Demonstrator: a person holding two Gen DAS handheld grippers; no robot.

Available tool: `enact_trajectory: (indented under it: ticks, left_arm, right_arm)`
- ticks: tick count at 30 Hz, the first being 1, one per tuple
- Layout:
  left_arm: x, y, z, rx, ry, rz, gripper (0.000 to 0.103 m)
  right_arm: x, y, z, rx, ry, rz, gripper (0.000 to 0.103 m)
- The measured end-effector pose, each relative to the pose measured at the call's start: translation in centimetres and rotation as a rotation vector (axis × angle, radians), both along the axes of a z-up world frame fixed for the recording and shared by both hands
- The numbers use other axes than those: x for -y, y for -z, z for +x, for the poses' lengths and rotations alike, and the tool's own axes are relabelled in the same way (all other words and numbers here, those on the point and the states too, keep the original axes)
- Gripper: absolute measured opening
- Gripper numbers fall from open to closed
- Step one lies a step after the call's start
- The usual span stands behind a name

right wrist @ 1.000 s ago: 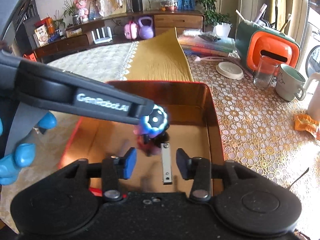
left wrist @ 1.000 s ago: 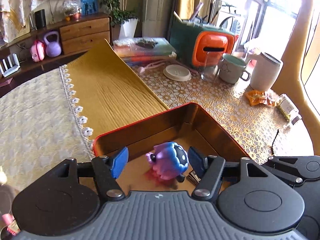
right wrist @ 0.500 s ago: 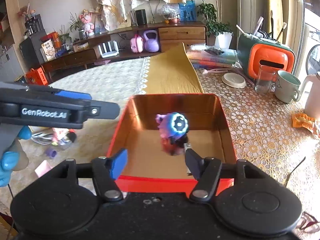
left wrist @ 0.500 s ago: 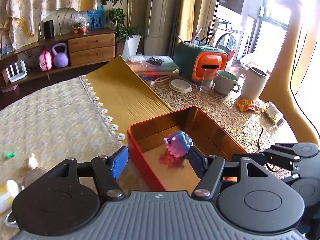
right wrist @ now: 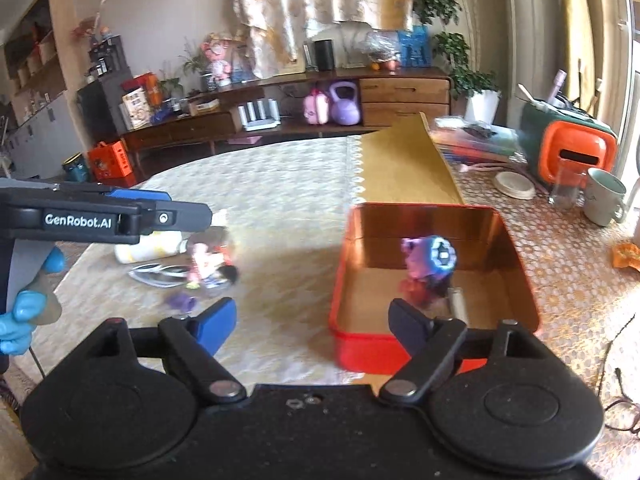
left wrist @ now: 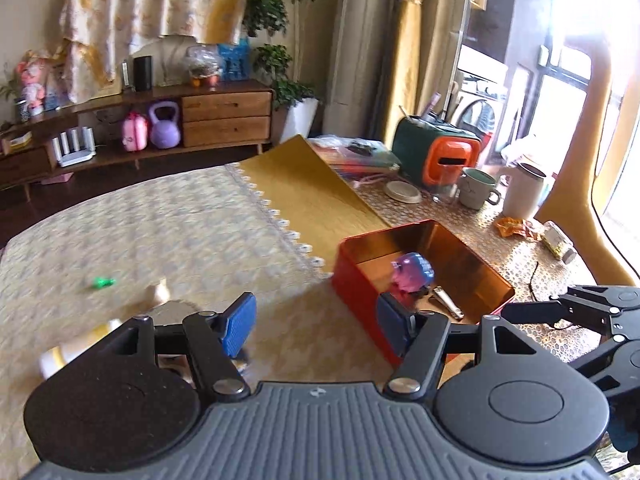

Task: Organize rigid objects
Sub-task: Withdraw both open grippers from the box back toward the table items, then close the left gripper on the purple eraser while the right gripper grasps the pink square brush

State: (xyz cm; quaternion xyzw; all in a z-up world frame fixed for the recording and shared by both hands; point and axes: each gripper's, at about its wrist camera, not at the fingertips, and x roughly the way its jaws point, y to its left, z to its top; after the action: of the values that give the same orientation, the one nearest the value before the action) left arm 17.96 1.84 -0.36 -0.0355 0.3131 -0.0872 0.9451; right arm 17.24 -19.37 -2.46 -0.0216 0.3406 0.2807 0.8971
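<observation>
A red tin box (left wrist: 362, 280) (right wrist: 516, 264) stands on the table. Inside it are a purple and blue toy (left wrist: 412, 274) (right wrist: 432, 260) and a metal nail clipper (left wrist: 448, 298) (right wrist: 458, 300). My left gripper (left wrist: 316, 324) hovers over the cloth left of the tin, jaws opening slightly with nothing between them. It also shows from the side as the left gripper (right wrist: 120, 216) in the right wrist view. My right gripper (right wrist: 312, 326) is back from the tin's near wall, its jaws opening wide and empty. It shows again as the right gripper (left wrist: 600, 308) in the left wrist view.
Loose on the cloth left of the tin lie a small figurine (right wrist: 208, 264), a white bottle (right wrist: 148, 248), a purple bit (right wrist: 180, 302) and a green piece (left wrist: 102, 281). Behind the tin stand a mug (left wrist: 478, 188), a white jug (left wrist: 524, 190) and an orange-green box (left wrist: 440, 156).
Both grippers have drawn back and up from the tin and swung left. The right jaws have spread much wider. The toy and the clipper stay in the tin.
</observation>
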Motion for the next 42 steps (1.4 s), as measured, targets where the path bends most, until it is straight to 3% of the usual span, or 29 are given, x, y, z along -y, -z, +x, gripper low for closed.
enact_trajectory:
  ticks: [2,7,10,17,28,42]
  left_arm:
    - [-1.2,0.1,-0.9,0.002,-0.018,-0.012,0.074]
    - [-3.8,0.8,-2.4,-0.01,-0.06,-0.019,0.076]
    - [-5.4,1.6,-3.3,-0.017,-0.101,-0.026,0.085]
    - [-8.2,3.7,-4.2,-0.039,-0.179,-0.029,0.085]
    - [-7.9,7.3,-3.5,-0.101,-0.156,-0.027,0.085]
    - [-7.3,11.2,-0.7,-0.175,-0.132,-0.025,0.085]
  right_arm:
    - [-1.0,0.0,-0.7,0.006,-0.022,-0.004,0.086]
    - [-3.3,0.4,-2.2,0.027,-0.087,-0.015,0.088]
    - [-4.5,0.6,-2.9,0.025,-0.126,-0.012,0.091]
    - [-6.8,1.6,-4.2,0.019,-0.215,0.011,0.1]
    - [-11.1,4.7,-4.4,0.017,-0.326,-0.057,0.1]
    - [-13.4,7.9,-2.1,-0.032,-0.381,-0.1,0.087]
